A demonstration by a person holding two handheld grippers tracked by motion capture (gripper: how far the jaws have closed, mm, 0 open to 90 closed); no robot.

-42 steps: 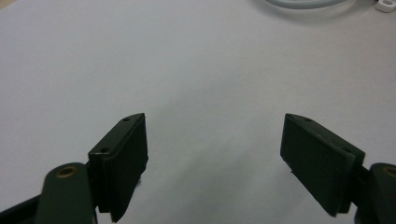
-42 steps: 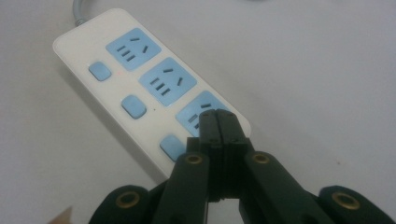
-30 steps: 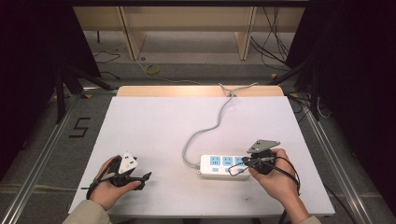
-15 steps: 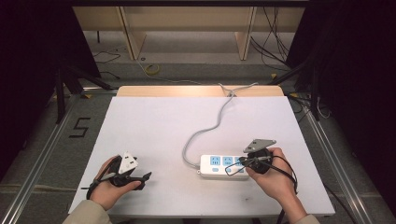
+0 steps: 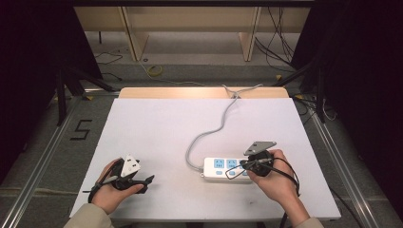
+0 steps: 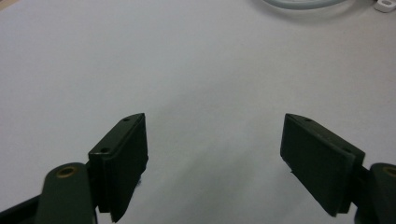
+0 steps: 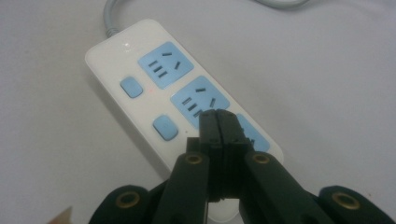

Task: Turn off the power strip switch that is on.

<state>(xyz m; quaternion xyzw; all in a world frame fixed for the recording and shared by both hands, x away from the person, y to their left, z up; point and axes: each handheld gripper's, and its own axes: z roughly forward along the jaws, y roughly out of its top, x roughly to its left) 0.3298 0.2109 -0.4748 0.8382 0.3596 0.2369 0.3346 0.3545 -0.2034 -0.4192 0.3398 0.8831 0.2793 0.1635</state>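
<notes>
Right gripper [image 7: 218,116], jaws together, above power strip [image 7: 140,70] sockets

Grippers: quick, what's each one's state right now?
Left gripper: open, nothing between its jaws.
Right gripper: closed, empty, tips over the power strip.

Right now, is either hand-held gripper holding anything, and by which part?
Nothing. The right hand-held gripper is shut empty over the power strip; the left hand-held gripper is open.
</notes>
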